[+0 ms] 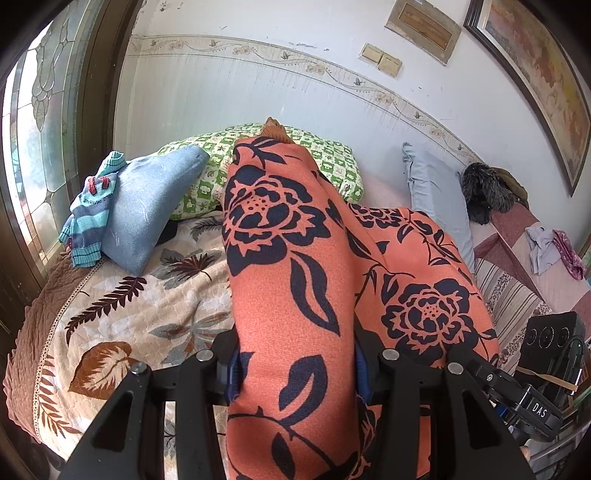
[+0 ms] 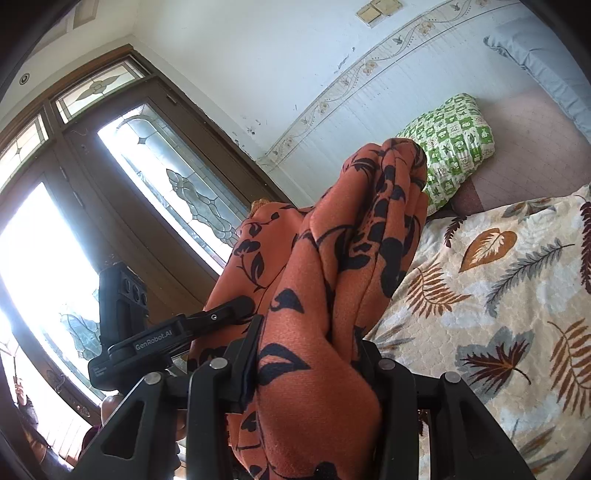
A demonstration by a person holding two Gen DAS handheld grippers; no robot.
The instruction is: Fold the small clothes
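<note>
Clamping one orange floral garment (image 1: 288, 280) between them, left gripper (image 1: 295, 373) and right gripper (image 2: 306, 354) hold it above the leaf-patterned bedspread (image 1: 122, 317).

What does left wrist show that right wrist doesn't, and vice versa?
Left wrist only: striped knit garment on a blue pillow, fur-trimmed coat, framed picture, right gripper.
Right wrist only: full stained-glass door, left gripper.
Both: orange floral garment clamped in each view's own jaws, green checked pillow, leaf-print bedspread, wall switches.
</note>
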